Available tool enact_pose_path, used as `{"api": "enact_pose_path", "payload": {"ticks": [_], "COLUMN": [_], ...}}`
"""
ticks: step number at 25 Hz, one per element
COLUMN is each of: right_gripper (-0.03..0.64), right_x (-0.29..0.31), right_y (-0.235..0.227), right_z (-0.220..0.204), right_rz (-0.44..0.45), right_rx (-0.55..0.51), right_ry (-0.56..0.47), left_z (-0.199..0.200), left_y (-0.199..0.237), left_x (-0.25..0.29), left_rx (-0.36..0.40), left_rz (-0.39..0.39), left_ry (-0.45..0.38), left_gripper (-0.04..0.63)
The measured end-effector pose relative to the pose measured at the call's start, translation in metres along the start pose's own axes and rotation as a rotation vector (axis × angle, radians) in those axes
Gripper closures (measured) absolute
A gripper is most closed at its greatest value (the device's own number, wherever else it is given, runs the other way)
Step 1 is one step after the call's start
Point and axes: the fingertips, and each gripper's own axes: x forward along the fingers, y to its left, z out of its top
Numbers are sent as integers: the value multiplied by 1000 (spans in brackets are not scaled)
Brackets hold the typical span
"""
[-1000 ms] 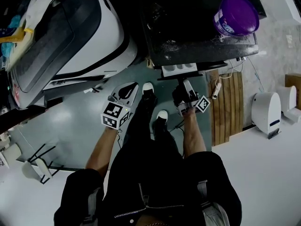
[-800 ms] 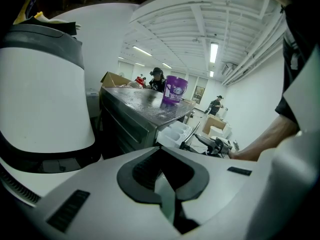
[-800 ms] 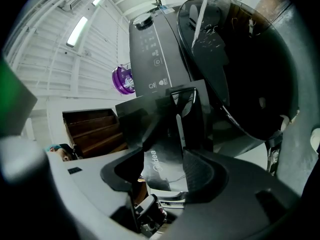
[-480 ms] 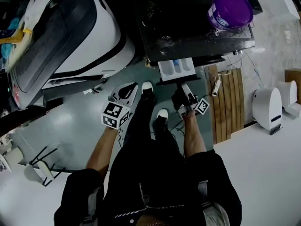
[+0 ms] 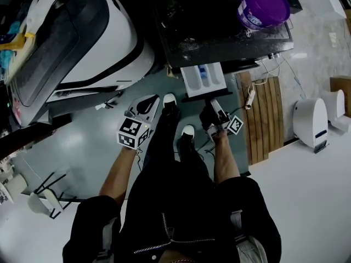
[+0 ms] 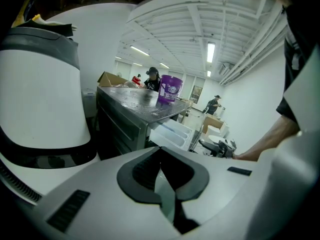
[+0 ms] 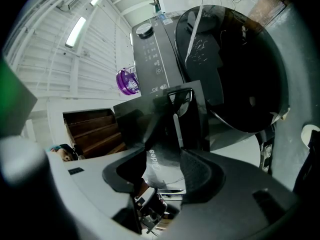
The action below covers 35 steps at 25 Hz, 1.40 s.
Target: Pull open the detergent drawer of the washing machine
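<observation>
**Already out of its slot: a washer's soap drawer in mid-pull**

Seen from above, a person stands before a dark front-loading washing machine with a purple tub on its lid. The white detergent drawer juts from the machine's upper front toward the person, its compartments open to view. It appears a good way out, though how much travel remains cannot be told.

The right gripper has the drawer's dark front panel between its jaws. These have just been closing and stand partly apart, with both pads seemingly bearing on the panel. The left gripper hangs lower and to the side, above the floor and beside a white appliance. Its jaws are drawn almost together on nothing.

The step in hand looks like the pull itself. To do it well, the right hand should probably draw straight back along the drawer's line of travel. Keeping the panel level matters, since lifting or twisting could bind the drawer in its slot or let the thin panel slip from the pads. A steady squeeze and an easy pace seem wise, easing off once the drawer meets its stop. The left gripper is best kept clear of the drawer's path.
</observation>
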Motion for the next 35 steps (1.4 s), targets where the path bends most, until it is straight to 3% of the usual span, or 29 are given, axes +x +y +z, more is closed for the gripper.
{"api": "enact_pose_path", "payload": {"ticks": [10,12,13,14,19,22,27,35], "right_gripper": [423,463,541,565,592,609,611,611], "right_x": [-19,-25,-28,-31,-35,-37,-34,-26], "right_y": [1,0,0,1,-8,-6,2,54], "right_z": [-6,-7,-6,-4,-3,-2,-18,-31], "right_rz": [-32,-47,-50,-55,-166,-215,-310,-317], "right_rx": [-5,-9,-13,-19,-75,-137,-251,-499], "right_ry": [32,32,26,17,62,86,210,329], "left_z": [-6,-6,-7,-7,-8,-6,-1,4], "left_y": [-8,-9,-9,-10,-12,-19,-30,-53], "left_x": [-5,-7,-8,-9,-12,-12,-14,-27], "left_rx": [-4,-6,-8,-9,-13,-9,-3,7], "left_rz": [-4,-1,1,1,6,4,11,31], "left_ry": [-4,-5,-6,-8,-12,-24,-43,-82], "left_gripper": [574,574,574,574,574,574,574,574]}}
